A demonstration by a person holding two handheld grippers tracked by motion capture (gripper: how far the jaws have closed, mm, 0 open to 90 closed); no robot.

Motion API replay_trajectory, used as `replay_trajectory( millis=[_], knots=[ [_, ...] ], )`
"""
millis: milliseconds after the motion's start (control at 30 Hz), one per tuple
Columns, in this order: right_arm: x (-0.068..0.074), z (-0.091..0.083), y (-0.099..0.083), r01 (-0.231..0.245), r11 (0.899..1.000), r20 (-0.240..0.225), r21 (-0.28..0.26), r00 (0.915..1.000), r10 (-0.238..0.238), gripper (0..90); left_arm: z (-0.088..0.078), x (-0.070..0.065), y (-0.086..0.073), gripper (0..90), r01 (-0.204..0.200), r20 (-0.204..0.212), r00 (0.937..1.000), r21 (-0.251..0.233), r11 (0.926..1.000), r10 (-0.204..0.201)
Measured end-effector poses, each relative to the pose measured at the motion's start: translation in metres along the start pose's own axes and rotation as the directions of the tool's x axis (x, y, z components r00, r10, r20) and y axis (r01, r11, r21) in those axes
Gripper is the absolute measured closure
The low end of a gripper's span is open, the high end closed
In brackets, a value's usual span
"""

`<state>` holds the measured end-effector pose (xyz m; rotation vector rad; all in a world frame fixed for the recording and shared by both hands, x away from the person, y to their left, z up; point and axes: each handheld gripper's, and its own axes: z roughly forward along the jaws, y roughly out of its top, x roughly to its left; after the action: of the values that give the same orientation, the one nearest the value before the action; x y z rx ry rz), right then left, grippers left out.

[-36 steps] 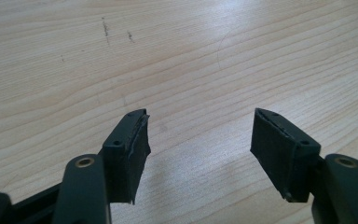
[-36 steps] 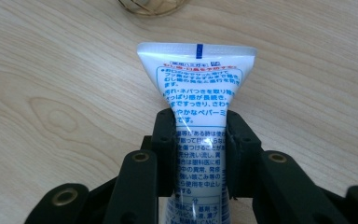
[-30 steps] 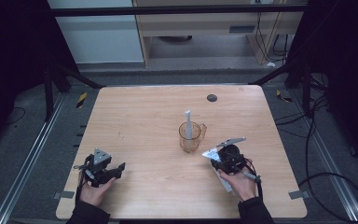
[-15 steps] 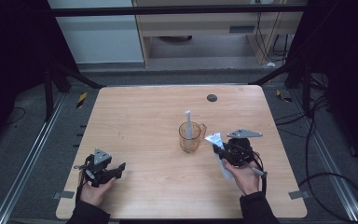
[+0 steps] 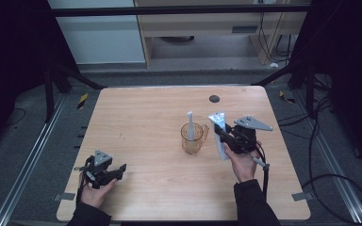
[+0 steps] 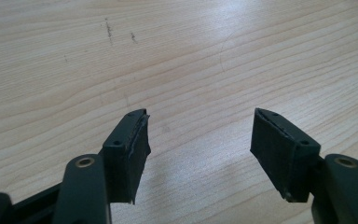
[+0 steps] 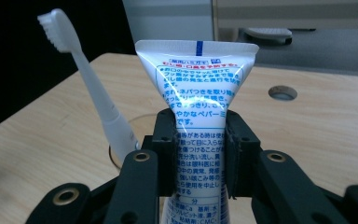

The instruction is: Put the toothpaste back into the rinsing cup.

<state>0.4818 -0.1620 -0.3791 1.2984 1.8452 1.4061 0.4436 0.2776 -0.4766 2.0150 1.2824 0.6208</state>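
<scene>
In the high view, the right gripper (image 5: 220, 134) holds a white toothpaste tube (image 5: 218, 128) above the right half of the wooden table (image 5: 146, 117), with the tube's flat crimped end pointing up and toward the far side and its lower end hanging near the hand. Just to the tube's left a clear glass cup (image 5: 192, 138) stands on the table with a white toothbrush (image 5: 190, 125) upright in it, apart from the tube. The left gripper (image 5: 115, 170) rests low at the near left corner, well apart from all this. A dark round hole (image 5: 214, 99) sits in the tabletop at the far side. In the left gripper view, the two black jaws stand wide apart over bare table (image 6: 177, 60), nothing between them. In the right gripper view, the jaws are clamped on the toothpaste tube (image 7: 198, 88) across its middle, the sides pinched in a little where the pads (image 7: 168, 154) bear on it, while the toothbrush (image 7: 88, 88) leans in the cup to the left. The tube looks light and soft: it will probably give under pressure, and its smooth plastic could slip, so a hold on the fuller middle, as here, seems safer than one on the thin crimped end, and a hard squeeze might force paste toward the cap.
</scene>
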Motion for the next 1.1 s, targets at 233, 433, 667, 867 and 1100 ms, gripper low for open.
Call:
replay_trajectory(
  millis=[233, 433, 667, 867, 1100],
  knots=[
    [-0.002, 0.011, 0.011, -0.029, 0.995, -0.016, -0.092, 0.9995, 0.027, 69.9, 0.000, 0.001, 0.000, 36.3, 0.005, -0.001, 1.0000, 0.000, 1.0000, -0.005],
    [-0.004, 0.025, 0.024, -0.057, 0.978, -0.007, -0.201, 0.9983, 0.057, 69.8, 0.000, 0.002, 0.000, 36.3, 0.011, -0.005, 0.9999, -0.004, 0.9999, -0.011],
    [-0.002, 0.043, 0.032, -0.063, 0.964, -0.008, -0.260, 0.9980, 0.063, 69.9, 0.000, 0.003, 0.000, 36.3, 0.012, -0.008, 0.9999, -0.008, 0.9999, -0.012],
    [0.002, 0.058, 0.035, -0.061, 0.955, -0.016, -0.290, 0.9981, 0.059, 69.9, 0.000, 0.003, 0.000, 36.3, 0.014, -0.010, 0.9999, -0.010, 0.9999, -0.014],
    [0.004, 0.076, 0.035, -0.079, 0.955, -0.044, -0.285, 0.9966, 0.069, 69.8, 0.000, 0.004, 0.000, 36.3, 0.017, -0.009, 0.9998, -0.009, 0.9998, -0.017]
  ],
)
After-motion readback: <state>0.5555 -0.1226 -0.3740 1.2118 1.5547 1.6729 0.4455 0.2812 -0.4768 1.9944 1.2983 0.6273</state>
